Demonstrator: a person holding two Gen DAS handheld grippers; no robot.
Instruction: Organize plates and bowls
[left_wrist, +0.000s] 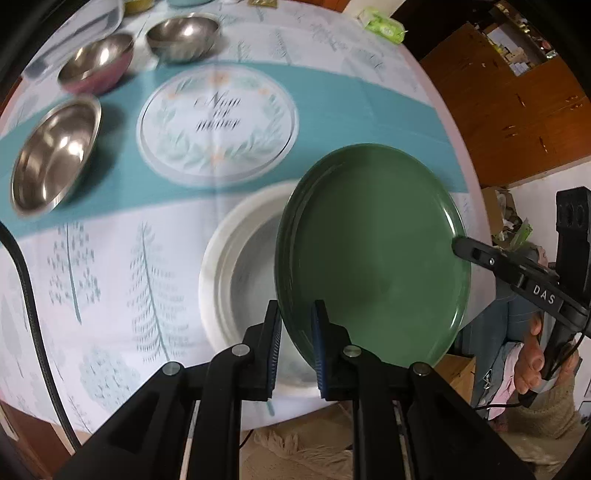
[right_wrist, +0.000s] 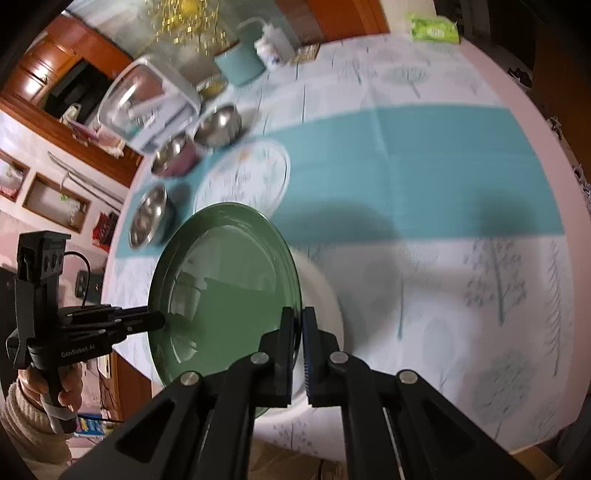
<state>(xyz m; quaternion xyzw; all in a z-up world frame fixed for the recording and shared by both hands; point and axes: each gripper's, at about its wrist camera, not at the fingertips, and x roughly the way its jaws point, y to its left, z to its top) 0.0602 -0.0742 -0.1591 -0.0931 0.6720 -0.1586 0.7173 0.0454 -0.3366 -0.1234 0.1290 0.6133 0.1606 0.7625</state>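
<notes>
Wooden cabinets (left_wrist: 517, 96) were seen behind a round table (right_wrist: 461, 332), which was covered by a pale cloth printed with trees and crossed by a teal band (right_wrist: 424, 162). A green plate (left_wrist: 373, 254) was held above the near part of the cloth, tilted, with a white plate (left_wrist: 236, 280) lying flat on the cloth just beneath and beside it. The green plate's near rim was clamped between the pads of the left gripper (left_wrist: 297, 347), one finger on each face of the rim. Its opposite rim was pinched by the right gripper (right_wrist: 298, 350), whose jaws were closed tightly on the thin edge. In the left wrist view the right gripper's tip was seen on the plate's far edge, with a hand (left_wrist: 535, 354) wrapped around its handle. In the right wrist view the left gripper was likewise seen at the plate's left edge, gripped by a hand (right_wrist: 66, 384) in a cream knitted sleeve. Three steel bowls (left_wrist: 55, 158) were set apart on the far left of the cloth, near a printed round emblem (left_wrist: 218, 122). A green packet (right_wrist: 434, 29) was lying at the far edge of the table.
</notes>
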